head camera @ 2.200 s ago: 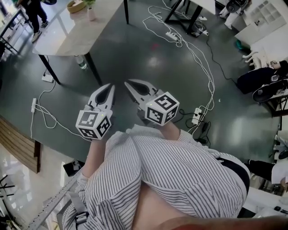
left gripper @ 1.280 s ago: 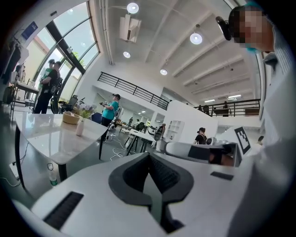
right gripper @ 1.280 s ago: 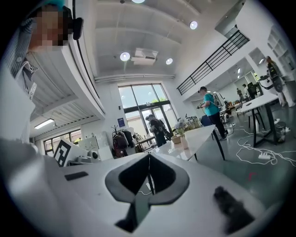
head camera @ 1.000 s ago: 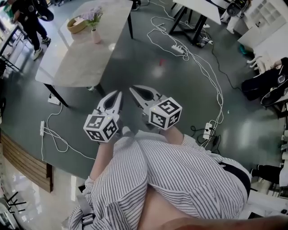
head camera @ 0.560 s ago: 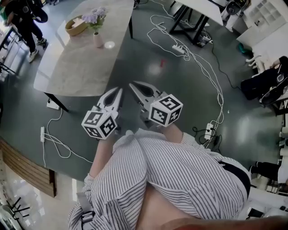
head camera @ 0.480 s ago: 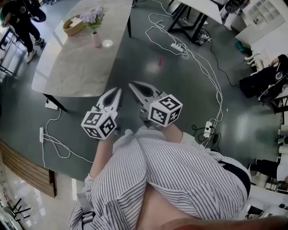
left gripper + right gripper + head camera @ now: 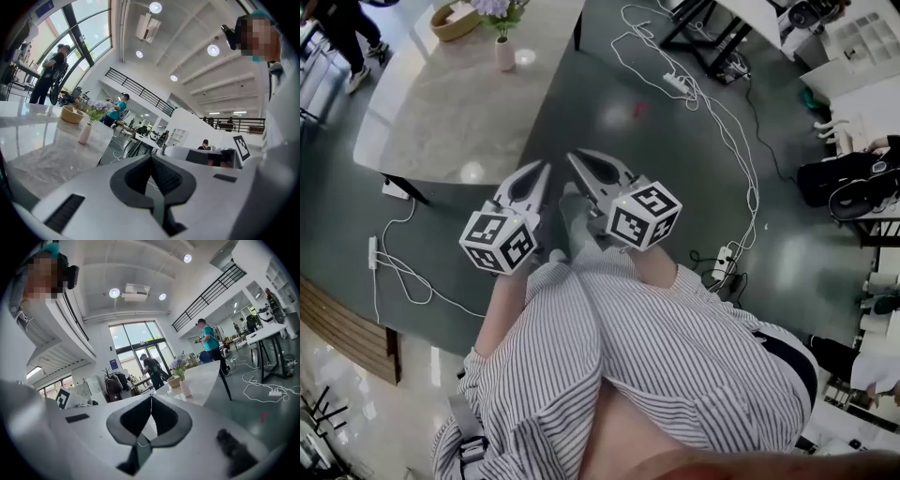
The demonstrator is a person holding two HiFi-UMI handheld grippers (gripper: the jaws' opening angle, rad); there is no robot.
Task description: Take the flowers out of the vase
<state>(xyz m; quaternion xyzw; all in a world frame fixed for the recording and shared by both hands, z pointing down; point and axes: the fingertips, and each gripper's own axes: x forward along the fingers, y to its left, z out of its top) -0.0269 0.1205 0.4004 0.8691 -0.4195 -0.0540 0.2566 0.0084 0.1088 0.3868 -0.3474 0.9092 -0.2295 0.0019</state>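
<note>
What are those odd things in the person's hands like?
Two pale grey tools, the left gripper and the right gripper, each tapering to a beak-like point with dark padding inside the jaws. Each carries a white cube printed with black square markers. The person wears a grey-and-white striped shirt.

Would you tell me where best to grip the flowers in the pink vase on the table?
Grip the green stems above the vase mouth, coming in level from the side. They stand upright in a narrow vase, so they should lift straight up; the purple blooms would likely crush.
</note>
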